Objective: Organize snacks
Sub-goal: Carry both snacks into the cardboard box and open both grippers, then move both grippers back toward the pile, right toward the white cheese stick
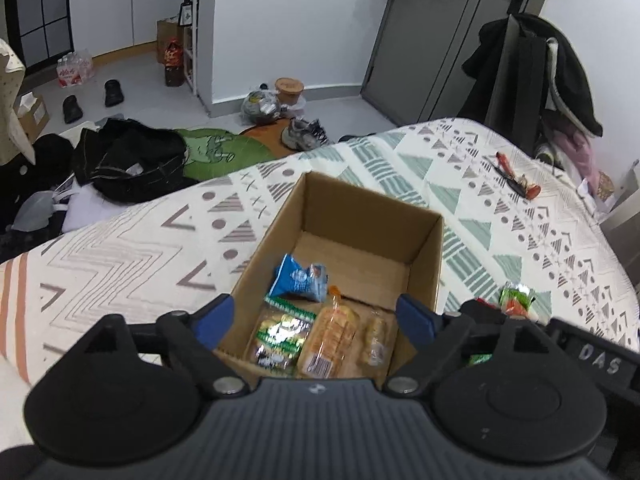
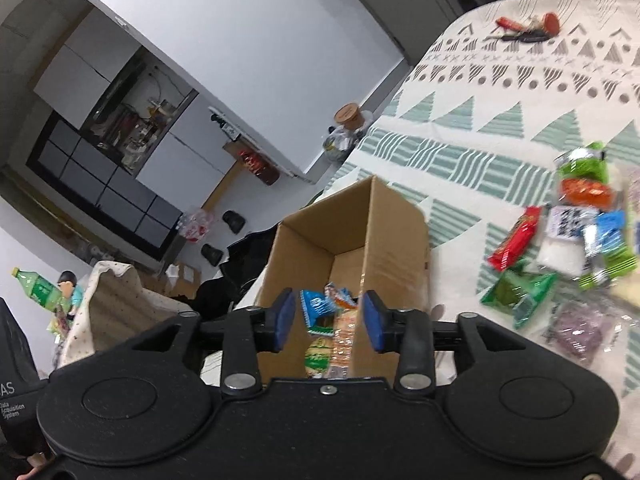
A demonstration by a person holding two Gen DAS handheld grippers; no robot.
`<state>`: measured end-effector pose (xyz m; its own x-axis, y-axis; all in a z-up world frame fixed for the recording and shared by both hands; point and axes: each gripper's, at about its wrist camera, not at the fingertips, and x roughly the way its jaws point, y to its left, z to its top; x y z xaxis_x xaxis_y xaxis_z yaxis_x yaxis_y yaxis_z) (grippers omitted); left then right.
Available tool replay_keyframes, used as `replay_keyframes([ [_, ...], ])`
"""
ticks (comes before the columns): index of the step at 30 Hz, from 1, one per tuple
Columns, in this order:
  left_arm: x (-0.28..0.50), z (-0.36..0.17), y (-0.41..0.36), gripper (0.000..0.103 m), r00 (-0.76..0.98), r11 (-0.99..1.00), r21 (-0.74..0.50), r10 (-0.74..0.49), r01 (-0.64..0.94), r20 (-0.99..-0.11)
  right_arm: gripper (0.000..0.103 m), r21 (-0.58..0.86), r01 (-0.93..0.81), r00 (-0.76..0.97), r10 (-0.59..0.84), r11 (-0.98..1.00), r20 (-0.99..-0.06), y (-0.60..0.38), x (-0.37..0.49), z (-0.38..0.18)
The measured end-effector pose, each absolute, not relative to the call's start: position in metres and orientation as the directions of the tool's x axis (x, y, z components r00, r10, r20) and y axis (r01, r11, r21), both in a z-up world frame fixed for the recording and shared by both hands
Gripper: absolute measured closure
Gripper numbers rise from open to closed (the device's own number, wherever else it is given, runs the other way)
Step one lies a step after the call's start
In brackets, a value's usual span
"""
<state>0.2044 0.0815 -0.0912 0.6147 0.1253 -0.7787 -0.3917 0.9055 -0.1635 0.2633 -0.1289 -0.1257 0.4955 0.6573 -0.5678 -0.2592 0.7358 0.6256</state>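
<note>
Nearest the lens: left tool (image 1: 312,320), blue pads (image 1: 214,320) spread wide, nothing between them, poised over the near end of the cardboard box (image 1: 372,208). Right tool (image 2: 326,320) likewise over the box (image 2: 384,220), pads parted to a moderate gap, gripping nothing.

Largest item: bed (image 1: 132,240) with patterned cover, carrying everything below.

Cardboard box: open-topped, upright on the bed, far half bare.

Inside the box, near end: orange bread packet (image 1: 330,340), green-trimmed clear packet (image 1: 280,332) touching it on the left, blue packet (image 1: 298,280) behind both, small clear packet (image 1: 376,336) on the right.

Outside the box, on the cover to its right: loose snack pile (image 2: 576,236), including red stick packet (image 2: 516,240), green packet (image 2: 518,292), orange packet (image 2: 586,192).

Far corner of the bed: small red items (image 2: 528,26), well apart from the box.
</note>
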Motion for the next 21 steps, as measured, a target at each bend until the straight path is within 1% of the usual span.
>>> replay_keyframes([
  [1, 0.204, -0.091, 0.08, 0.016, 0.608, 0.906, -0.162, 0.122, -0.392, -0.785, 0.048, 0.617, -0.26, 0.506, 0.649, 0.743, -0.568, -0.131, 0.261, -0.124],
  [6, 0.2, -0.091, 0.067, 0.016, 0.598, 0.911, -0.146, 0.127, -0.386, -0.792, 0.047, 0.594, -0.262, 0.518, 0.63, 0.761, -0.579, -0.142, 0.257, -0.117],
  [8, 0.198, -0.087, 0.062, 0.016, 0.599, 0.912, -0.148, 0.123, -0.382, -0.791, 0.043, 0.579, -0.263, 0.525, 0.618, 0.772, -0.585, -0.148, 0.254, -0.114],
  [10, 0.197, -0.084, 0.056, 0.015, 0.605, 0.914, -0.148, 0.122, -0.378, -0.787, 0.032, 0.55, -0.254, 0.543, 0.588, 0.796, -0.6, -0.154, 0.251, -0.109],
  [11, 0.196, -0.082, 0.053, 0.015, 0.607, 0.915, -0.147, 0.124, -0.376, -0.785, 0.03, 0.525, -0.245, 0.557, 0.562, 0.815, -0.612, -0.159, 0.248, -0.105],
  [12, 0.196, -0.08, 0.05, 0.014, 0.613, 0.917, -0.146, 0.124, -0.372, -0.781, 0.026, 0.511, -0.246, 0.569, 0.55, 0.824, -0.612, -0.162, 0.245, -0.102],
  [13, 0.195, -0.078, 0.047, 0.011, 0.617, 0.919, -0.145, 0.125, -0.367, -0.777, 0.023, 0.496, -0.252, 0.579, 0.541, 0.831, -0.611, -0.166, 0.243, -0.098],
  [14, 0.195, -0.076, 0.043, 0.009, 0.623, 0.921, -0.144, 0.123, -0.361, -0.772, 0.023, 0.49, -0.25, 0.584, 0.534, 0.835, -0.611, -0.17, 0.242, -0.095],
  [18, 0.194, -0.068, 0.032, 0.003, 0.647, 0.924, -0.157, 0.116, -0.349, -0.754, 0.017, 0.508, -0.221, 0.591, 0.528, 0.833, -0.609, -0.186, 0.242, -0.088],
  [19, 0.194, -0.066, 0.029, 0.0, 0.65, 0.924, -0.16, 0.115, -0.347, -0.751, 0.017, 0.503, -0.224, 0.592, 0.527, 0.835, -0.61, -0.188, 0.24, -0.086],
  [21, 0.194, -0.062, 0.024, 0.0, 0.662, 0.926, -0.169, 0.106, -0.338, -0.742, 0.013, 0.502, -0.243, 0.59, 0.537, 0.83, -0.603, -0.192, 0.237, -0.08],
])
